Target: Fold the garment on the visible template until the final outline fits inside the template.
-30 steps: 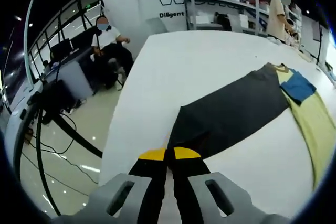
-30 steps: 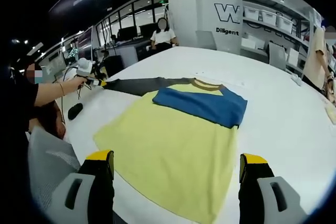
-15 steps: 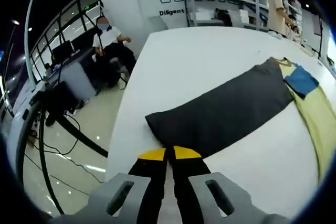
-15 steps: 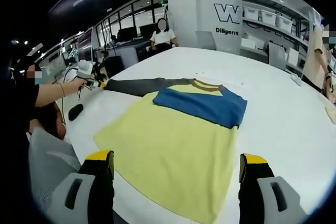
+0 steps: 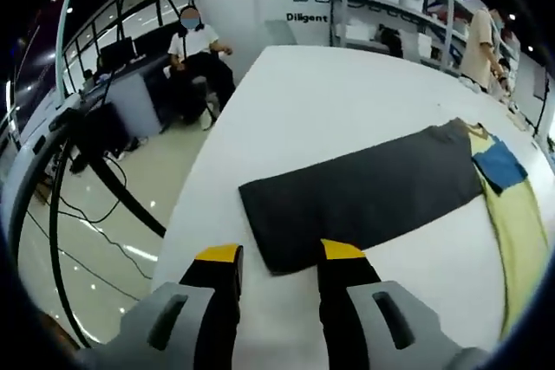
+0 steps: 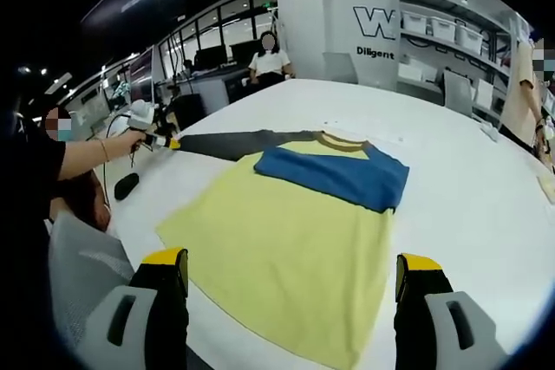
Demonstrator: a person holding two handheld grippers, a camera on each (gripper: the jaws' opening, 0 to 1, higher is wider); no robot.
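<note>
Seated person: at eleven o'clock in the left gripper view, on a chair beside a desk.
Shelving: at one o'clock, holding pale bins.
Standing person: at two o'clock, by the table's far edge.
Dark object: at nine o'clock in the right gripper view, on the white table.

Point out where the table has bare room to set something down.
Bare white table lies right of the blue sleeve, beyond the collar, and beyond the dark sleeve. The yellow garment body crowds the near middle.

Garment on white table
</note>
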